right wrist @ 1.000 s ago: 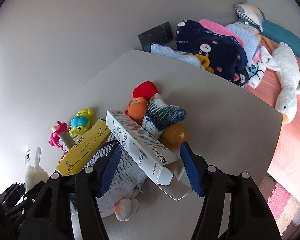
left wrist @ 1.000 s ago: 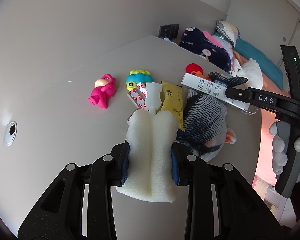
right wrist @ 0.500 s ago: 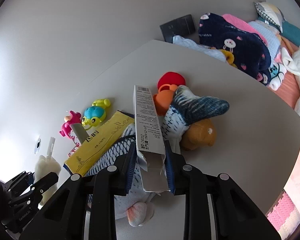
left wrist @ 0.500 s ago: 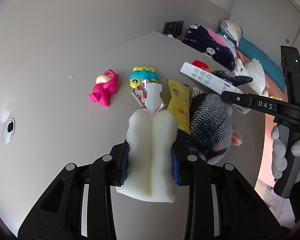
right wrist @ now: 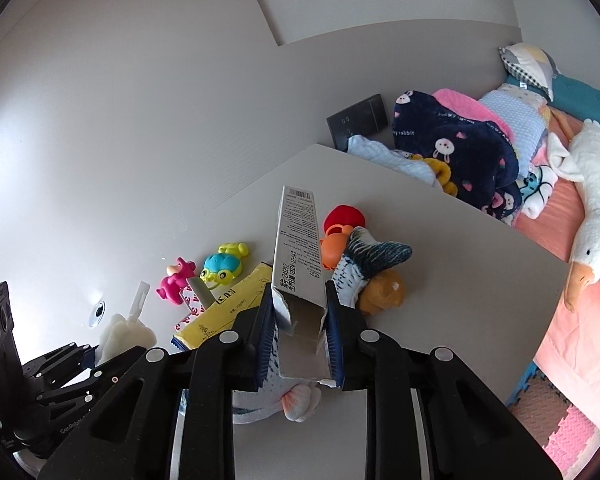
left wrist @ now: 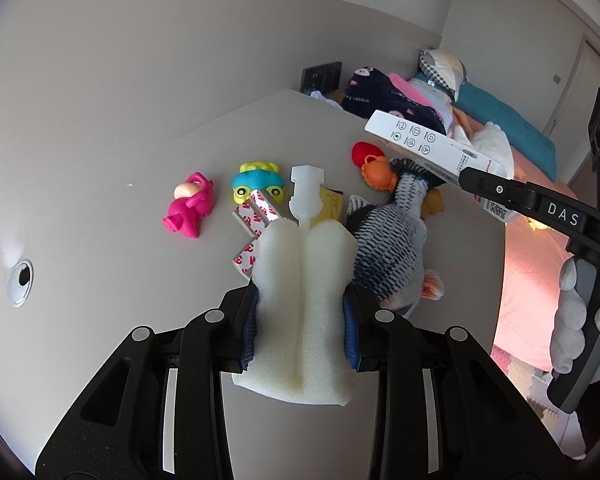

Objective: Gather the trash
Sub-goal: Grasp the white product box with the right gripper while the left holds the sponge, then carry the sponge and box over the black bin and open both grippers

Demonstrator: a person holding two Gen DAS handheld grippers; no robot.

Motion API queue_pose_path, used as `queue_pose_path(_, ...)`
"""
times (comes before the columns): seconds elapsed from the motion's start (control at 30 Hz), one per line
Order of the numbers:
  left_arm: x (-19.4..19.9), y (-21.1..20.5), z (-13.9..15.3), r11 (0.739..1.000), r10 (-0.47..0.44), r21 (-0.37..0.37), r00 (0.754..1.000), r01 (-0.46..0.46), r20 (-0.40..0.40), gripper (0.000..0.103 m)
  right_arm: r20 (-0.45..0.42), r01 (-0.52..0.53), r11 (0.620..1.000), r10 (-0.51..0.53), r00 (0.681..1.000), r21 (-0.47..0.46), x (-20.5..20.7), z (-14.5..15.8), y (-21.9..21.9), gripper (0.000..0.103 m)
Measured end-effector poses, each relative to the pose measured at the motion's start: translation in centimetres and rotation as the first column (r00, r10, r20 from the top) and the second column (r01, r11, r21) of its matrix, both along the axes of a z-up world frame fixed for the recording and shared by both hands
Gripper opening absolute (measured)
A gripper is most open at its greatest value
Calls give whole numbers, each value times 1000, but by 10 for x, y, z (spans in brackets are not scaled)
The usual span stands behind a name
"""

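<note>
My left gripper is shut on a white foam piece with a white plastic stem, held above the grey table. My right gripper has its jaws closing on a long white carton; both blue pads press its open, torn end, and the carton hangs clear of the table. A yellow packet and red-and-white wrappers lie on the table between the toys. In the right wrist view the left gripper shows at the lower left.
On the table lie a pink toy, a blue-green toy, a striped plush fish, and red and orange toys. A cable hole sits at the left. A bed with blankets and a plush goose adjoins on the right.
The right gripper's jaws went from wide around the carton to pressing it, and the carton rose off the plush fish and now points along the fingers. The left gripper kept its hold on the foam.
</note>
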State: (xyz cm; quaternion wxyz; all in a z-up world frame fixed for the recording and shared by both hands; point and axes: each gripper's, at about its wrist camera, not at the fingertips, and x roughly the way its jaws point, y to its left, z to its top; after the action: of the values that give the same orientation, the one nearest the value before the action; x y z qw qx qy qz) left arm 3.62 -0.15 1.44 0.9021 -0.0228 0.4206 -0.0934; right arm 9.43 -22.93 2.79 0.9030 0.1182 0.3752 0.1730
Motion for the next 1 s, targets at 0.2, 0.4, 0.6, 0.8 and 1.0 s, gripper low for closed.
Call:
queue_pose_path(0.2, -11, -23, 11, 998, -68, -7, 997, 68, 29, 33, 34, 65, 998, -65, 997, -8, -32, 12, -27, 25)
queue_pose_path(0.4, -23, -52, 16, 989, -147, -8, 988, 147, 46, 33, 44, 136, 991, -135, 990, -12, -64, 17, -56, 25)
queue_pose_path(0.6, -34, -85, 16, 974, -225, -9, 973, 225, 48, 33, 40, 206, 978, -205, 978, -17, -95, 17, -85, 25)
queue_pose_path(0.8, -49, -122, 14, 952, -305, -8, 951, 305, 48, 33, 38, 275, 961, -274, 961, -23, -124, 17, -114, 26)
queue_pose_path(1.0, -63, -155, 14, 924, -381, -8, 923, 381, 49, 33, 38, 342, 939, -341, 939, -28, -152, 16, -141, 26)
